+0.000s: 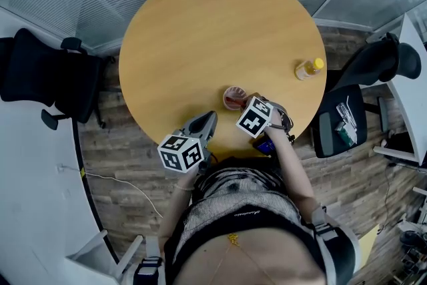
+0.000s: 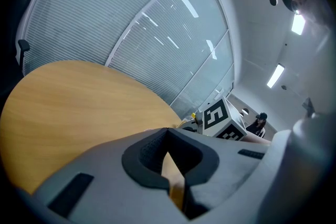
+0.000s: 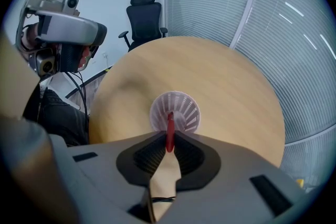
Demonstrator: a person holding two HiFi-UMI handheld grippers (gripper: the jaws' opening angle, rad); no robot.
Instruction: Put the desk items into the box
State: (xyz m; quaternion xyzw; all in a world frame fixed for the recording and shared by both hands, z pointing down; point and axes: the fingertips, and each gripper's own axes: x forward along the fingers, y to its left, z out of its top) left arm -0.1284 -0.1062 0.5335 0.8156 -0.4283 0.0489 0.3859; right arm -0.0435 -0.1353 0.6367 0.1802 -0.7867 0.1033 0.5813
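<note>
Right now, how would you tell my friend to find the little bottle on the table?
Start at the big round wooden table in the middle of the room. In the head view, go to its right-hand edge, beside the black chair, and there sits a small bottle. It is the only thing with a yellow cap; the white slotted cup sits close to the person instead.

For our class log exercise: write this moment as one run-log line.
left gripper: shut, empty | right gripper: shut on red pen | pen aimed at white basket | yellow bottle: on table
</note>
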